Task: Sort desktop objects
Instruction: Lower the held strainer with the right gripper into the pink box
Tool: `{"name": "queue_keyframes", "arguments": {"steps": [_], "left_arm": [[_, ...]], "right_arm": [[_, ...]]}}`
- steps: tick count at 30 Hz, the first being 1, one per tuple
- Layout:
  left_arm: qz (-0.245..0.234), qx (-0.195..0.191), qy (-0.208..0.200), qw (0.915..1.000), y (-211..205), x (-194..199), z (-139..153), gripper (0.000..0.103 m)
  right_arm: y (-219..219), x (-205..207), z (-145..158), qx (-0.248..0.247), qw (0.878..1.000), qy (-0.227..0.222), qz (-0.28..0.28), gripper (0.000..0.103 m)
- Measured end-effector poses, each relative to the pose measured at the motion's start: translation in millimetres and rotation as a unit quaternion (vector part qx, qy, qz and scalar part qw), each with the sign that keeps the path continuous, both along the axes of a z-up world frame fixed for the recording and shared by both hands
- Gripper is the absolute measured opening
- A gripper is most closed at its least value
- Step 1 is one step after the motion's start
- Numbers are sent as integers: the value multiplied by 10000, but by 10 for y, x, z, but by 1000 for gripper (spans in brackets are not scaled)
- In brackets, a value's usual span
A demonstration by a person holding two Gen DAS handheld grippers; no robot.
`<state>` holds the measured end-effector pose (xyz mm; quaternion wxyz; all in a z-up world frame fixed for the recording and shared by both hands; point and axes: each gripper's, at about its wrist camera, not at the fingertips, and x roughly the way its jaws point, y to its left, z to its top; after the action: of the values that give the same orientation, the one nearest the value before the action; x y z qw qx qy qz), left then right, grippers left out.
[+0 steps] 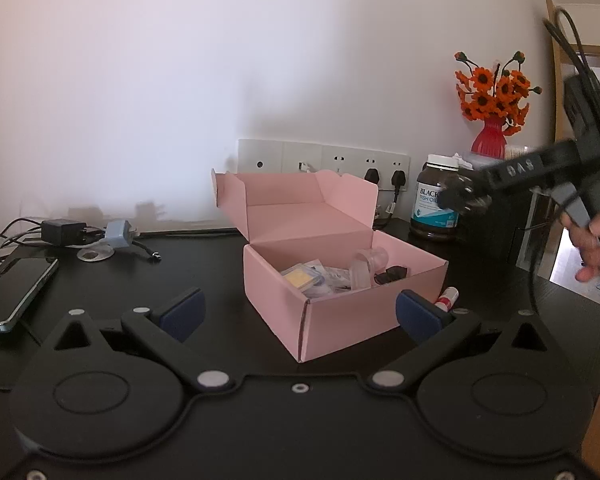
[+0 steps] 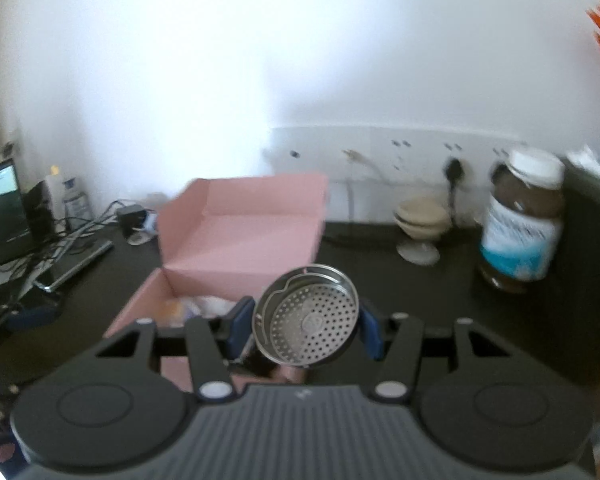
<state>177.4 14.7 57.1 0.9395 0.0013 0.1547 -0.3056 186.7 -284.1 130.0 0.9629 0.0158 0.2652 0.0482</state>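
Currently my right hand-held gripper grasps a perforated metal strainer above the open pink box on the table, apparently near its front edge. Left hand-held gripper: released, empty.

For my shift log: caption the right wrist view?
Right claw shut on a metal strainer, held above the open pink box on the dark desk.
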Motion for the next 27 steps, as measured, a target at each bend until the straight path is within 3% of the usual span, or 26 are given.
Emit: {"name": "queue_keyframes", "arguments": {"steps": [4,8,14,27], "left_arm": [[1,-3,-5,10000,1,-3,-1,103],[-2,-7,-5,10000,5,-4,1,103],[-21,-5,-8,10000,6,-8,2,103],[-28,-7,10,10000,-7,3,2,103]], "right_arm": [[307,237,-3,-331,9981,194,475,54],[578,533,-198,-693,9922,676,786,54],[731,817,-483,-656,9870,1224,808,54],[813,873,-610,-804,9844,1335,820,54]]}}
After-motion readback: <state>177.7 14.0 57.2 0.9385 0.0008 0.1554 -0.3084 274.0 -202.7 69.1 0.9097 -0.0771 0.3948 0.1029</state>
